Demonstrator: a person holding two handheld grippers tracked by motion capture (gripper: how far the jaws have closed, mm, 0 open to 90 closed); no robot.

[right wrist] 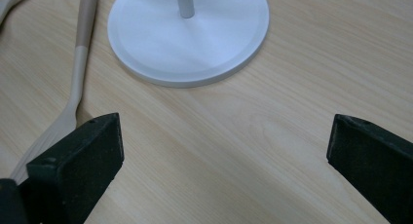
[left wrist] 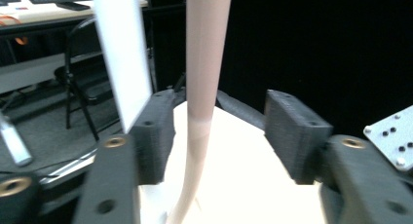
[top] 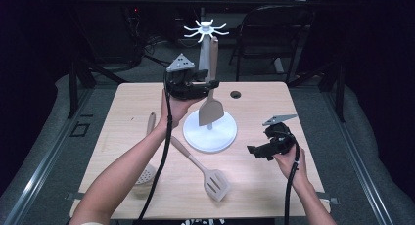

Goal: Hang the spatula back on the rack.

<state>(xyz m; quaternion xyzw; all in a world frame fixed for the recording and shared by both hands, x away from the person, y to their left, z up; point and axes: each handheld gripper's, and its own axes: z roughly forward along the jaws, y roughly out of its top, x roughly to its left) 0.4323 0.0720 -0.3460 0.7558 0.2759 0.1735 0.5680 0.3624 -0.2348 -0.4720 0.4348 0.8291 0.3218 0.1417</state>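
Observation:
A white utensil stand (top: 210, 134) with a crown of hooks (top: 205, 29) rises at the table's middle back. A beige spatula (top: 211, 111) hangs blade-down beside the pole, its blade just above the round base. My left gripper (top: 208, 84) is raised at handle height, open. The spatula handle (left wrist: 202, 87) passes between its jaws close to the left pad (left wrist: 156, 136), with a clear gap to the right pad. The white pole (left wrist: 122, 53) stands just outside the left jaw. My right gripper (top: 254, 150) is low over the table right of the base, open (right wrist: 224, 151), with nothing between its jaws.
A slotted spatula (top: 215, 183) lies on the wooden table in front of the base (right wrist: 190, 34), its handle (right wrist: 80, 53) running up to the left. A skimmer spoon (top: 146, 173) lies under the left forearm. A cable hole (top: 236, 94) and a chair (top: 274, 34) are at the back.

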